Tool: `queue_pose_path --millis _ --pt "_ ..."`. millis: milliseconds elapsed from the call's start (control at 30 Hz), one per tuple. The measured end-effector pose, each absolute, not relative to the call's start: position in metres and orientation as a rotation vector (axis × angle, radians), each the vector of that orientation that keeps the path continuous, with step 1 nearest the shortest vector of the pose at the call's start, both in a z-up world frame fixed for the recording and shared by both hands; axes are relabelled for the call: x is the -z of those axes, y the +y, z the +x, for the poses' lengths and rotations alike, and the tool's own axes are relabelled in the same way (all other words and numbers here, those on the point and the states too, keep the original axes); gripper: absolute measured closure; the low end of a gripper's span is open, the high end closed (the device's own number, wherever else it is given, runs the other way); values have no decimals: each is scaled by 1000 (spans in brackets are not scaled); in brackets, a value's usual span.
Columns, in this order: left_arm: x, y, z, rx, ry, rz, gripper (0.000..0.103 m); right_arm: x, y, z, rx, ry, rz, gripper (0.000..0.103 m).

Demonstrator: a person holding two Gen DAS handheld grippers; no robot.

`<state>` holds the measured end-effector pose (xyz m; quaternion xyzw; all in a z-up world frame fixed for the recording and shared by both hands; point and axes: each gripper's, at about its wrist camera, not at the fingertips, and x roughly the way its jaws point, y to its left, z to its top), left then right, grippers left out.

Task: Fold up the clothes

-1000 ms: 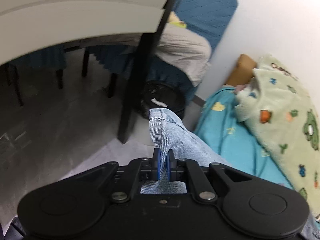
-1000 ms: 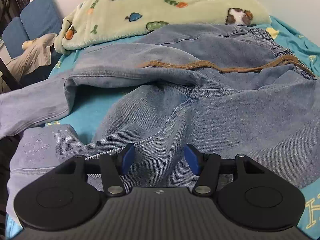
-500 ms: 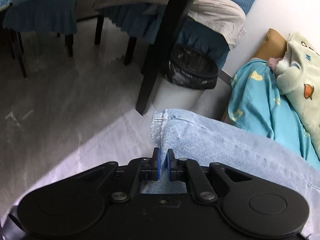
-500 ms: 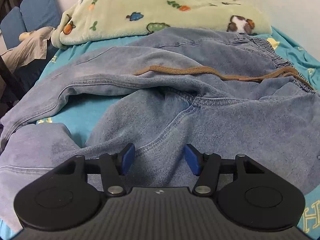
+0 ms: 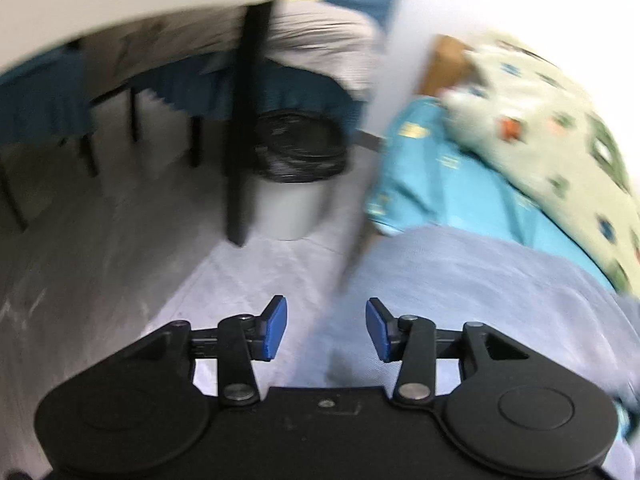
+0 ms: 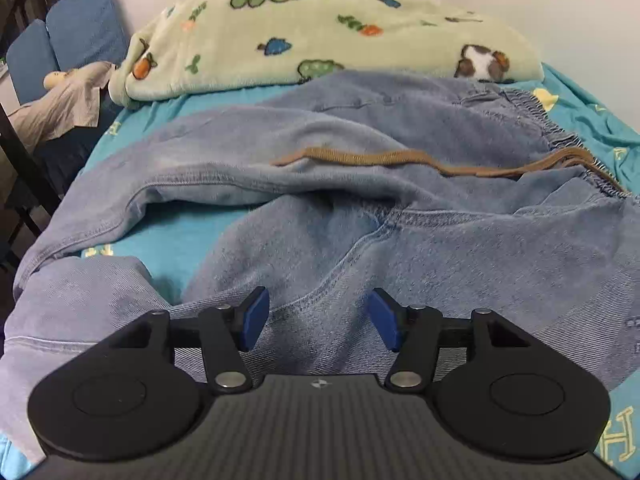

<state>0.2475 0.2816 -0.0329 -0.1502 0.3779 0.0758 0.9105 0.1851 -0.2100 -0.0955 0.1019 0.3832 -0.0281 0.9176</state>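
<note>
Spreading apart, the pads of my left gripper [image 5: 326, 328] are opening with nothing pinched between them; the blurred leg of the jeans [image 5: 480, 292] is lying just past my right pad, draped off the bed edge. A bin [image 5: 296, 184] is standing well ahead of these fingers. My right gripper [image 6: 316, 316] is hovering with its pads parted and empty, the jeans [image 6: 360, 240] spreading flat under and ahead of them over the sheet [image 6: 224, 220], toward the blanket [image 6: 320, 32].

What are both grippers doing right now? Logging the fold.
Left gripper: opening, nothing between its pads.
Right gripper: open over the jeans, gripping nothing.
</note>
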Motion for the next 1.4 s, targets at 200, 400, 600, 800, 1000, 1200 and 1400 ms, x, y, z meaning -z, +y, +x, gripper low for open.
queue_pose_path --millis 200,400,600,800,1000,1200,1400 --pt "3 152 236 151 743 -224 52 82 -222 176 73 732 246 44" --pt "14 38 243 335 739 -110 52 68 -236 168 64 702 299 44" --pt "51 -27 277 360 780 51 52 62 -249 168 70 699 320 44" --pt "77 -53 306 355 777 213 52 69 -267 174 61 721 419 44" --pt "82 -59 328 453 807 304 52 72 -273 176 40 729 486 44" --pt "86 -63 331 497 880 369 57 72 -274 176 32 731 508 44" --pt "88 -70 315 526 919 428 57 72 -276 176 39 732 516 44"
